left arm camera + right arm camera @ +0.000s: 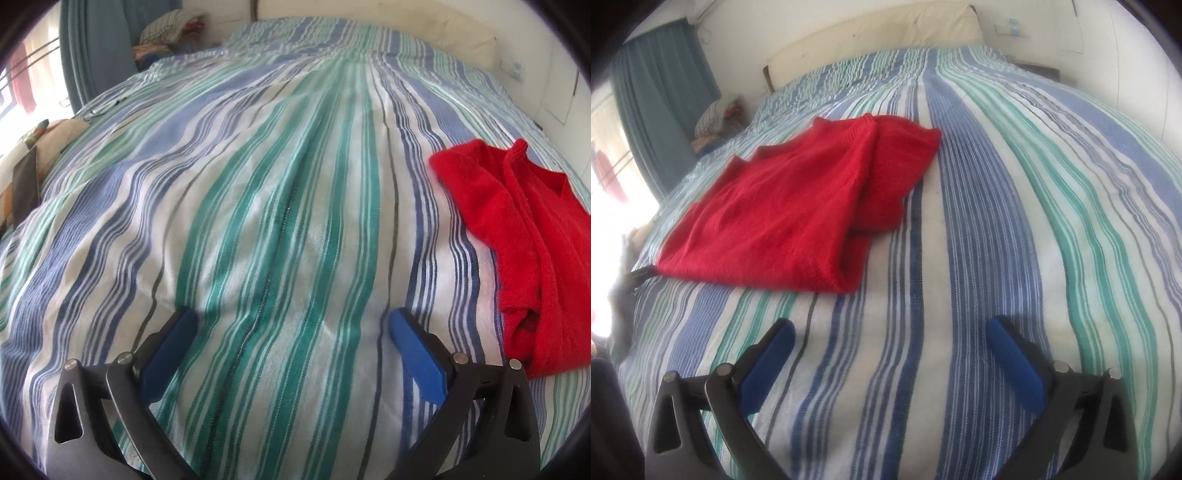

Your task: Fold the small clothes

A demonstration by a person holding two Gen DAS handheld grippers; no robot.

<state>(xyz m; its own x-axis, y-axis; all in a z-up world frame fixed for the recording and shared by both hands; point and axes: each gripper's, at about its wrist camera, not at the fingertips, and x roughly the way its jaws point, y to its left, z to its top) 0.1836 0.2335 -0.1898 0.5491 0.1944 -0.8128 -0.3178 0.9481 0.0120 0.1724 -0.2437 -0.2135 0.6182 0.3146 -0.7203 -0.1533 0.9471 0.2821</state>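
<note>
Both our left gripper [291, 325] and right gripper [890, 332] hover wide and empty over the striped bedspread [1015, 206], red sweater [783, 206] lying part-folded between them; next we likely pinch an edge.

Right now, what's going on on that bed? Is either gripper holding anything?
Neither one is. A person holds two grippers over a striped bedspread. The left gripper and the right gripper both hang open, with only bedspread between their blue fingers. The red sweater lies partly folded on the spread, between the two, touched by neither. A pile of other clothes sits far back by the curtain.
</note>
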